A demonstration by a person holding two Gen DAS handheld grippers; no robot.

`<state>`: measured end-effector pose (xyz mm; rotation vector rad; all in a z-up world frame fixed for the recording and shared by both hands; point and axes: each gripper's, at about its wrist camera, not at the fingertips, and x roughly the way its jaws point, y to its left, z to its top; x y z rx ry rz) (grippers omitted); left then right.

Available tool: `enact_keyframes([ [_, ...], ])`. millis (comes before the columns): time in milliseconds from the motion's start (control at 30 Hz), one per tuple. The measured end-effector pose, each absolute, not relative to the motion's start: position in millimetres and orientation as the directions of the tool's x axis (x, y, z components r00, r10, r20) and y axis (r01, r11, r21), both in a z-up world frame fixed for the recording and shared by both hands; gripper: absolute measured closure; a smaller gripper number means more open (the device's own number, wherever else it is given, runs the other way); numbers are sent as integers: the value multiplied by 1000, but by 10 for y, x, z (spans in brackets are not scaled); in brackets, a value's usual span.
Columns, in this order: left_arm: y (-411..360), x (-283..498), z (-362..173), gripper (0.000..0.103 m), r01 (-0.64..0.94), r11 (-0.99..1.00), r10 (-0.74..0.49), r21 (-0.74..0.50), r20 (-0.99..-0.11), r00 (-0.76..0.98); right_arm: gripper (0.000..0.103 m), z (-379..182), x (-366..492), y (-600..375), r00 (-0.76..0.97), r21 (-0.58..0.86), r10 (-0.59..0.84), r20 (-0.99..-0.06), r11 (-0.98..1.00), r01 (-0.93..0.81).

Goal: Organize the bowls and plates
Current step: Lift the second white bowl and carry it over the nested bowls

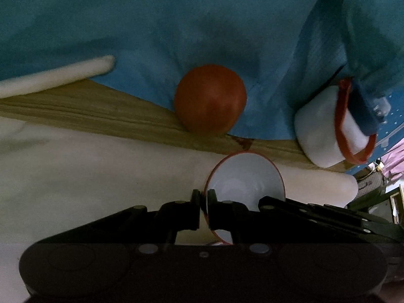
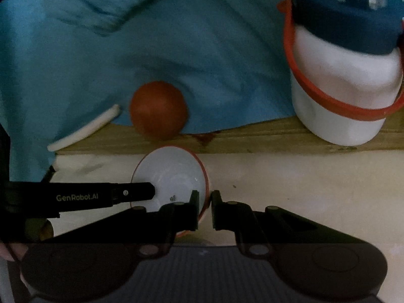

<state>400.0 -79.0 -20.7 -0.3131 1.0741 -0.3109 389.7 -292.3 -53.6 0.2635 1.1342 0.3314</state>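
Observation:
A small white bowl with a thin orange rim (image 1: 243, 176) (image 2: 171, 174) is held over a cream surface. My left gripper (image 1: 204, 200) is shut on the bowl's left rim. My right gripper (image 2: 205, 205) straddles the bowl's right rim with a small gap on the outer side; its inner finger (image 2: 194, 207) lies against the bowl wall. The left gripper's finger (image 2: 136, 192) shows in the right wrist view at the bowl's left rim. A white plate (image 1: 55, 75) (image 2: 85, 128) lies edge-on at the left.
An orange-red ball-like object (image 1: 210, 99) (image 2: 158, 109) sits on a blue cloth (image 1: 176, 25) at a wooden ledge (image 1: 101, 116) (image 2: 252, 136). A white container with orange band and blue lid (image 1: 333, 126) (image 2: 346, 80) stands at the right on the ledge.

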Motion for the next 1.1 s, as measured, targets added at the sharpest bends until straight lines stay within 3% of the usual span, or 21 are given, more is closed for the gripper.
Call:
enact_keyframes([
  [267,-518,3679,81,99,72,914,-380,-399,-781,496,93,-158,3715,-2807,412,379,415,-811,910,-170],
  [1100,224,2872,347,99,-7,911,-333,-412,-747,576,93,255,3157,-2072,410,367,468,-783,880,-303],
])
